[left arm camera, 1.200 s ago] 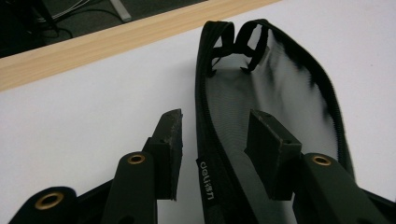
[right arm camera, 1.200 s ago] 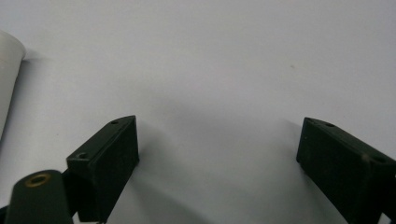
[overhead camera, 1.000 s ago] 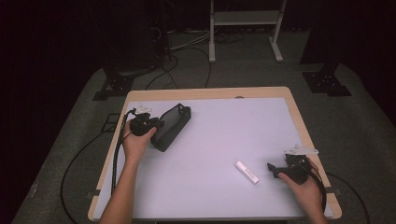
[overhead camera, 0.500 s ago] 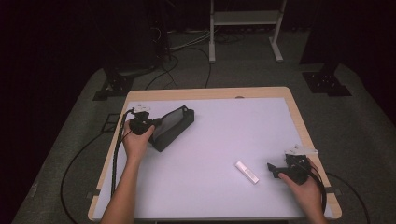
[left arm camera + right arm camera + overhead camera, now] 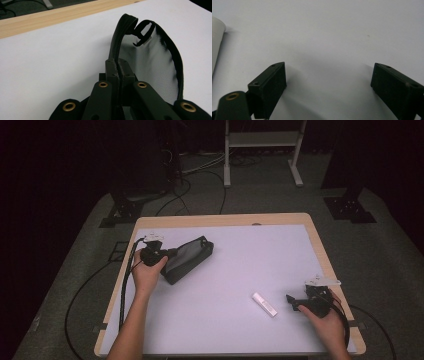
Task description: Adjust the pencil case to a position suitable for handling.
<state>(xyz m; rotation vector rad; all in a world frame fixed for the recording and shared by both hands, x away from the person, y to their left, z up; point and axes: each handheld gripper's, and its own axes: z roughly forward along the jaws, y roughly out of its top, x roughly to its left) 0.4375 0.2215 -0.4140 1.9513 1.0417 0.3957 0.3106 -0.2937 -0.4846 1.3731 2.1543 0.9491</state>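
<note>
A black mesh zip pouch [image 5: 190, 256] lies at the left of the white table top [image 5: 240, 265]. My left gripper [image 5: 171, 255] is shut on its zipper edge; in the left gripper view the pads [image 5: 111, 70] press together on the zipper seam of the pouch [image 5: 152, 62], whose mouth gapes beyond them. A small white tube [image 5: 264, 304] lies at the right front. My right gripper [image 5: 291, 302] rests just right of it, open, with bare table between its jaws [image 5: 329, 75]. The tube's end [image 5: 217, 32] shows at the left edge of the right gripper view.
The table has a wooden rim [image 5: 225, 219]. Cables [image 5: 125, 285] trail off its left side to the floor. Beyond the far edge stand a white frame [image 5: 260, 150] and dark stand feet [image 5: 350, 205].
The pouch has turned a little, its far end now lying further right and flatter. The left hand shifted slightly. The right hand and the white tube have stayed put.
</note>
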